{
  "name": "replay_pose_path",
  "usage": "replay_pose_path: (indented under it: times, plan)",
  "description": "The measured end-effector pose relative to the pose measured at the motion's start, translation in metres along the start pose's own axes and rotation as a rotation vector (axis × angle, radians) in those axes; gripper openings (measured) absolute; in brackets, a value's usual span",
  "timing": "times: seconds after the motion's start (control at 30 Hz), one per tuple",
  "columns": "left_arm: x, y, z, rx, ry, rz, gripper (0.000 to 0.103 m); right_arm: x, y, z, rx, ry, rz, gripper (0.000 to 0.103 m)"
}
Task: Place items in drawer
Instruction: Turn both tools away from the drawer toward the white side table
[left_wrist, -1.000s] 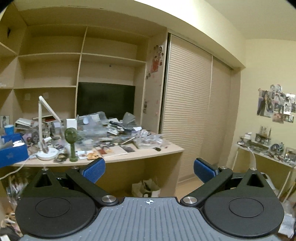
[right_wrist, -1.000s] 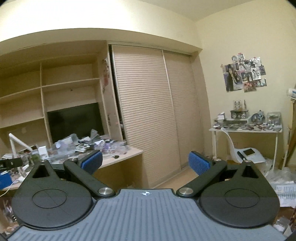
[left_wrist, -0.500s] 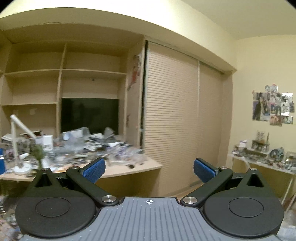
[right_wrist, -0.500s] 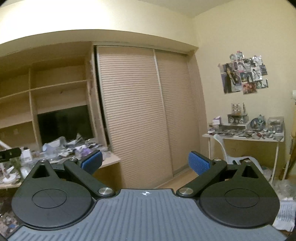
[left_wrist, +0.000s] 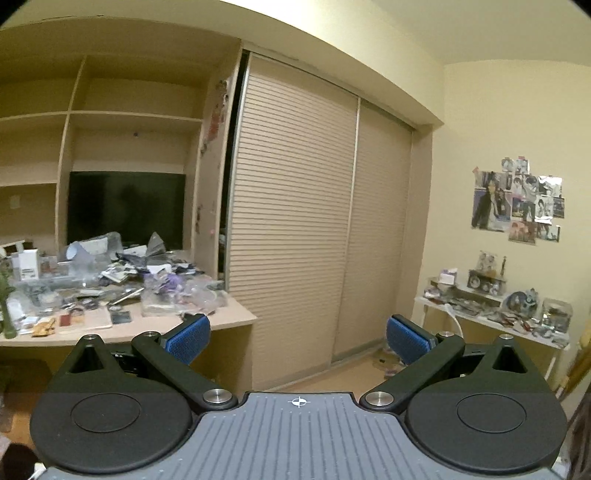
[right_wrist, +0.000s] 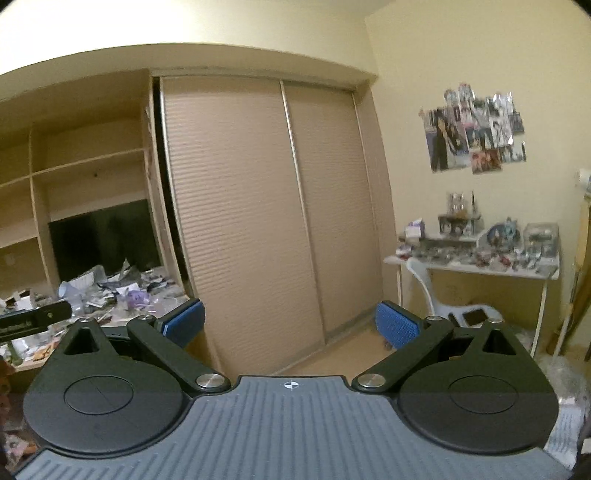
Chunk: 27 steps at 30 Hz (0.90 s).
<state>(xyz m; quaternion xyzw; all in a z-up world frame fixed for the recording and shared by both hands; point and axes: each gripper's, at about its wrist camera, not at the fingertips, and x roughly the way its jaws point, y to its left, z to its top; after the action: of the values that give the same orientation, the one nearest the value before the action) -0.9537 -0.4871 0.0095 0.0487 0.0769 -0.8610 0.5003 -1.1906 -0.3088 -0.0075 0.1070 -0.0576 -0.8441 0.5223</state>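
Left wrist view: your left gripper (left_wrist: 297, 338) has its fingers (left_wrist: 186, 338) spread with nothing between them, facing the sliding doors (left_wrist: 317, 236).
Table (left_wrist: 236, 321): its right end carries a heap of clutter (left_wrist: 122, 280); no drawer shows.
Right wrist view: your right gripper (right_wrist: 290, 323) fingers (right_wrist: 397, 326) spread, holding nothing; small table (right_wrist: 476, 267) at right.

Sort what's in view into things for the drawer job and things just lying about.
For the job:
- left gripper, jaws open, empty
- right gripper, jaws open, empty
- no drawer in view

Lying about:
- cluttered desk
- sliding doors
- wall photos
- white chair
- side table
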Motion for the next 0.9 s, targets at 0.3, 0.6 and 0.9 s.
replay_pose_path:
  times: [0.3, 0.6, 0.9]
  plan:
    - [0.118, -0.026, 0.012, 0.004, -0.017, 0.003, 0.103, 0.124, -0.028, 0.025, -0.003, 0.000, -0.009, 0.102]
    - [0.237, -0.012, 0.045, 0.008, -0.048, 0.094, 0.103, 0.266, -0.026, 0.063, -0.003, 0.006, 0.035, 0.102]
    - [0.297, 0.004, 0.050, -0.021, 0.006, 0.231, 0.103, 0.374, -0.007, 0.065, -0.012, 0.079, 0.171, 0.102]
